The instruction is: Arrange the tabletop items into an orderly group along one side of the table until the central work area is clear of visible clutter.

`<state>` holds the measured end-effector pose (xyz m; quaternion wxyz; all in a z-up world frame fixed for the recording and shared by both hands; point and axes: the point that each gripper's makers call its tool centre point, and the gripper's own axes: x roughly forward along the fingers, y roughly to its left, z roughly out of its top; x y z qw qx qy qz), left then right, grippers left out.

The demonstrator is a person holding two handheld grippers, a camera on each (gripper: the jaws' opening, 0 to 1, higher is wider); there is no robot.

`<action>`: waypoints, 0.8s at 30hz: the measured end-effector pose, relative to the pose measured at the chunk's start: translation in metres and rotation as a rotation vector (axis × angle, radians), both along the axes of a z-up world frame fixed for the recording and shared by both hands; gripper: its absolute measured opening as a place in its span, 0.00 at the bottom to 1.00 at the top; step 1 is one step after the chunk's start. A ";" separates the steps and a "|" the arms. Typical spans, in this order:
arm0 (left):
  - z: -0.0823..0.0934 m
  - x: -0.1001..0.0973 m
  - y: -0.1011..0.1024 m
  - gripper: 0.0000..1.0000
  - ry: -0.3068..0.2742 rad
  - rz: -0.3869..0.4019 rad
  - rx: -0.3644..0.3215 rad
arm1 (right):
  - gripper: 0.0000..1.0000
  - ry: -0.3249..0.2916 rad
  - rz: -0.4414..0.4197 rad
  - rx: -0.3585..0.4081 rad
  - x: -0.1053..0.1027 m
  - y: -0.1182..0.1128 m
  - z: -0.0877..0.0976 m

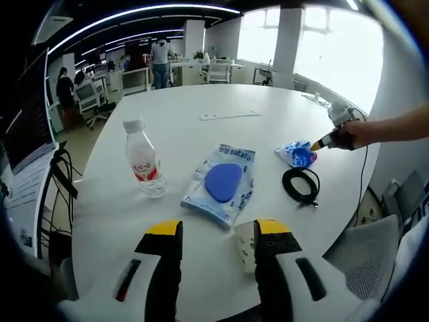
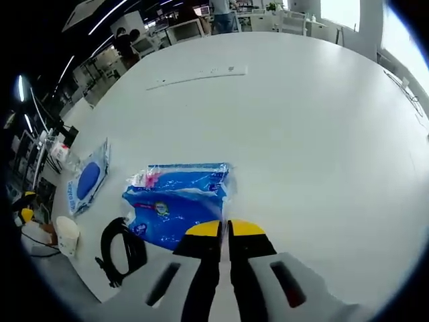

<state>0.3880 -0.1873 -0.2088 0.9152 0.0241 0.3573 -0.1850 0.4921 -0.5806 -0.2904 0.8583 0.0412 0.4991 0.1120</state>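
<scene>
Blue crinkly plastic packet (image 2: 177,201) lies dead ahead of the right gripper (image 2: 224,231), its near edge at the yellow jaw tips; jaws look pressed together, apparently pinching that edge, though actual contact is hard to confirm. From the left gripper view the same packet (image 1: 295,154) sits far right of the table, at the tip of the right gripper (image 1: 320,143), so the right side is clearly nearer. Packet's long axis runs roughly across the right gripper's line. It is glossy, blue with white and pink print, soft and rumpled.

Left gripper (image 1: 217,231) hovers with jaws apart, holding nothing; a white paper cup (image 1: 245,245) lies just beside its right jaw. Ahead of it: a flat pouch with a blue oval (image 1: 222,183), a water bottle (image 1: 145,162) standing upright to the left, and a black coiled cable (image 1: 301,184) near the packet. White table (image 1: 201,94) is otherwise bare beyond.
</scene>
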 end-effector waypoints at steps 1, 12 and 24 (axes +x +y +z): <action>0.000 0.000 0.000 0.42 -0.001 0.001 0.000 | 0.02 0.001 0.000 0.000 0.000 0.000 0.000; -0.001 0.000 -0.001 0.42 -0.002 0.011 -0.013 | 0.03 -0.005 0.008 -0.008 0.000 -0.002 0.003; -0.005 0.000 0.001 0.41 0.001 0.027 -0.032 | 0.03 -0.010 0.024 -0.019 -0.003 0.000 0.007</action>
